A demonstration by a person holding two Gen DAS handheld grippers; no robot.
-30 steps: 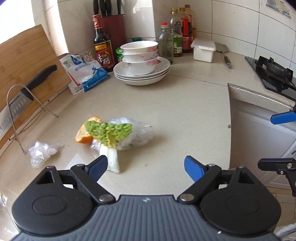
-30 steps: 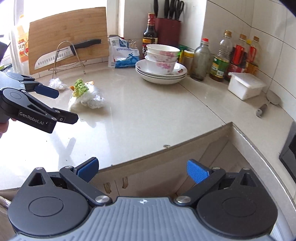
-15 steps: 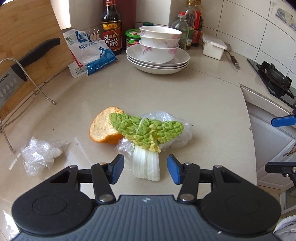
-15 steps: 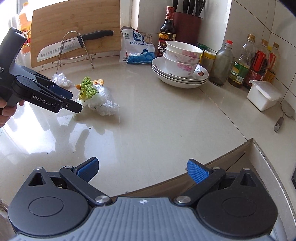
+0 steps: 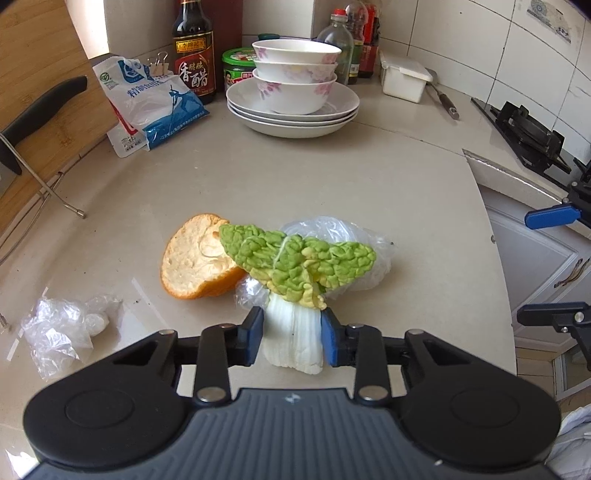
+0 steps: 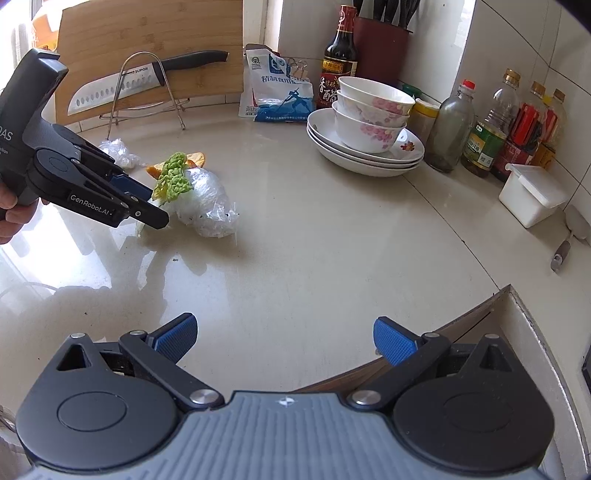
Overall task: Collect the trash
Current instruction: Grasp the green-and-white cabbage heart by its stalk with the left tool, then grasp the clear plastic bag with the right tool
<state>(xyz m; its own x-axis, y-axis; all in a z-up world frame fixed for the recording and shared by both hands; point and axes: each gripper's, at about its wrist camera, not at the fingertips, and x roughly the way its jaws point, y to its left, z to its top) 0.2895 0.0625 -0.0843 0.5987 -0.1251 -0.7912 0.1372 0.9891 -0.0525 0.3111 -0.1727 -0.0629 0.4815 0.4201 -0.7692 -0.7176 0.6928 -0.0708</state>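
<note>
Glossy smooth stone-look countertop (image 6: pixel 332 240), crinkled clear plastic bag (image 6: pixel 210 206), wooden board (image 6: pixel 147 33)

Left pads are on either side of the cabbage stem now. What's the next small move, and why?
Probably finish the squeeze, then lift slowly. The left gripper brackets the white stem of the cabbage leaf, whose green top lies over the orange peel and a clear plastic bag, so it may drag them. The right gripper is open and idle.

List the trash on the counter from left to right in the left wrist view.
Crumpled plastic wrap → orange peel → cabbage leaf, its white stalk between the left gripper pads.
</note>
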